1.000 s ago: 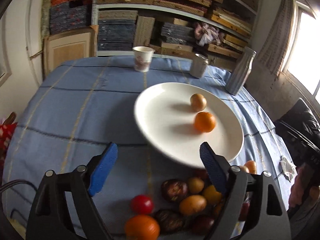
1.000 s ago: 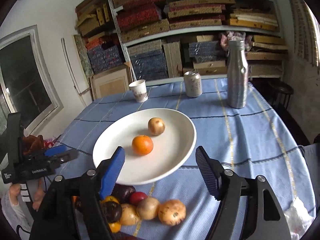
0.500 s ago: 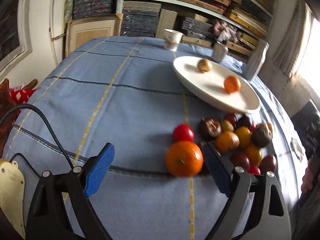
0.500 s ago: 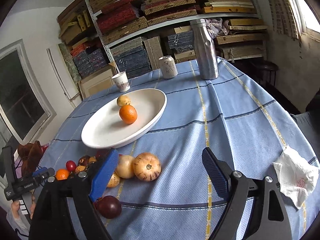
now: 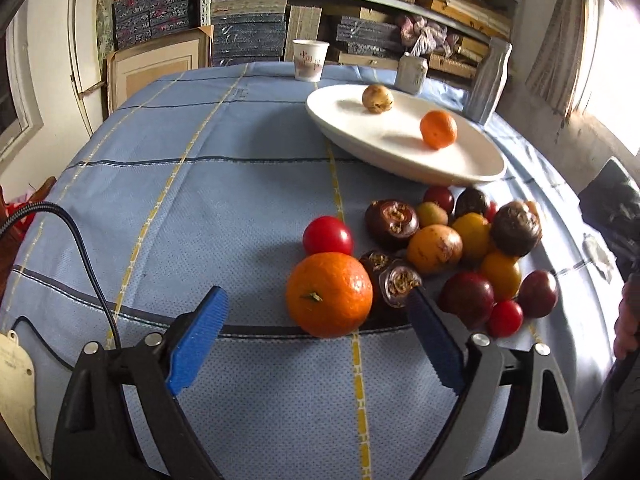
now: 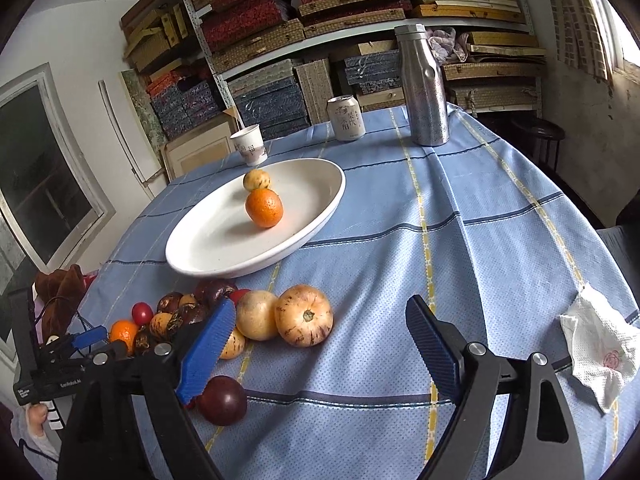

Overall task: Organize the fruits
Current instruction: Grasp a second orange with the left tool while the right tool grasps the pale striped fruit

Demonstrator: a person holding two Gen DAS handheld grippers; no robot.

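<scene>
A: How far along?

B: Barely begun, I judge. Two fruits lie on the plate (image 6: 192, 256); the pile (image 5: 452, 248) sits on the cloth just beside it.

A: Grippers?

B: Left gripper (image 5: 316, 340) gapes, empty, at the orange (image 5: 329, 294); right gripper (image 6: 316, 340) likewise spread, empty.

A: Obstacles?

B: Cup (image 6: 249, 145), can (image 6: 346, 117), bottle (image 6: 424, 84) stand beyond the plate, clear; a tissue (image 6: 598, 354) lies apart.
</scene>
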